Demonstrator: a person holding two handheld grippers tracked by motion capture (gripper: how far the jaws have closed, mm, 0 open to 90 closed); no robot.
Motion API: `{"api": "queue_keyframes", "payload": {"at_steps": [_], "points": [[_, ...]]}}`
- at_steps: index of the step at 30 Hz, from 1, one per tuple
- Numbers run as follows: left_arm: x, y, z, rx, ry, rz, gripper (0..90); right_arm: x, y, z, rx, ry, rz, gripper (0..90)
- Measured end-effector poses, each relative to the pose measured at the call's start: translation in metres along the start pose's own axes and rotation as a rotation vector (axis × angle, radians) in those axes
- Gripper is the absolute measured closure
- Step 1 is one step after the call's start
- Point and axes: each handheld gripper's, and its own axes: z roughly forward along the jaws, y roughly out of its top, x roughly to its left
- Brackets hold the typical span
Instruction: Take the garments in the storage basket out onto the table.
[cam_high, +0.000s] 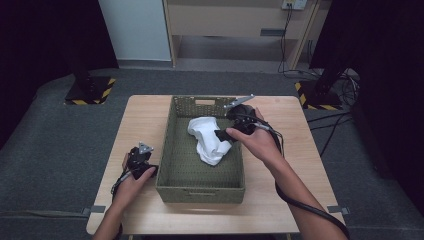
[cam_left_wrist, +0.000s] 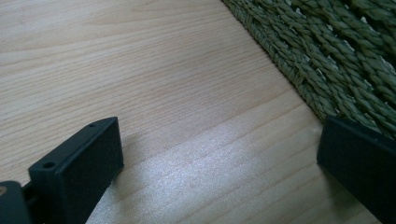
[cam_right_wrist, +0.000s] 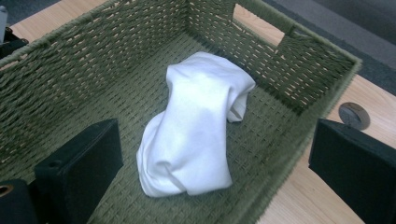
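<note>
A soft, crumpled white cloth (cam_high: 209, 140) in the middle of the high view, lying on the floor of a green woven basket (cam_high: 172, 165) with cut-out handles. Seen again in the middle of the right gripper view (cam_right_wrist: 194, 130), bunched up, one end near the far wall.

Right gripper (cam_high: 223, 134) just to the right of the cloth in the high view, held over the basket's right side. Jaws wide apart, gripping nothing, cloth showing between them a little farther off.

Left gripper (cam_high: 145, 167) at the lower left of the high view, down on the pale wooden table (cam_high: 145, 120), just beside the basket's left wall. Jaws spread wide too, bare wood (cam_left_wrist: 154, 88) between them, green weave (cam_left_wrist: 336, 56) at the upper right.

Possible trouble from here: a grab too high or too far right, catching just a thin fold, so the cloth slips out. A push too low, snagging a jaw in the weave and dragging the basket along, with no hand holding it steady.
</note>
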Motion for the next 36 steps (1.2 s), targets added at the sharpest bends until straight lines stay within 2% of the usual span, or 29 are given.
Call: {"api": "queue_keyframes", "payload": {"at_steps": [5,12,22,36], "points": [[0.0,0.0,0.0,0.001,0.002,0.0,0.0,0.003,0.009,0.014,0.003,0.007,0.014,3.1],[0.0,0.0,0.0,0.001,0.003,-0.001,0.0,0.004,0.018,0.029,0.005,0.007,0.011,3.0],[0.0,0.0,0.0,0.001,0.003,-0.001,0.0,-0.002,0.022,0.046,0.0,0.001,0.048,2.8],[0.0,0.0,0.0,0.001,0.003,-0.001,0.0,0.004,0.022,0.08,0.052,0.012,0.057,2.9]]}}
